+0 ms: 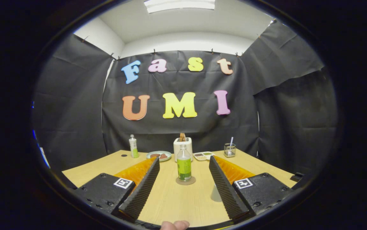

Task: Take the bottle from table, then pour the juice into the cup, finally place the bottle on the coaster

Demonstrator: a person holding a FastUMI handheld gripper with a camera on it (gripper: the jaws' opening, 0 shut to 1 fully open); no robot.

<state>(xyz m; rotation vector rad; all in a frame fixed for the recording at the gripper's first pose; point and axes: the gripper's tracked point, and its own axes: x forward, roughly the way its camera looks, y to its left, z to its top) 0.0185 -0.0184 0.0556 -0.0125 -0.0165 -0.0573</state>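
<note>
While my gripper (183,166) hangs wide apart with nothing between its fingers, the bottle (184,166) stands upright on its coaster (185,181) just ahead, bare table (170,201) on both sides. Its green label is too small to read. A pale cup (215,194) sits by my right finger. Beyond it stand a toaster (183,146), plate (159,156) and second bottle (133,146) before black cloth.

Cloth-walled test booth (75,105), wooden table (107,164)
</note>
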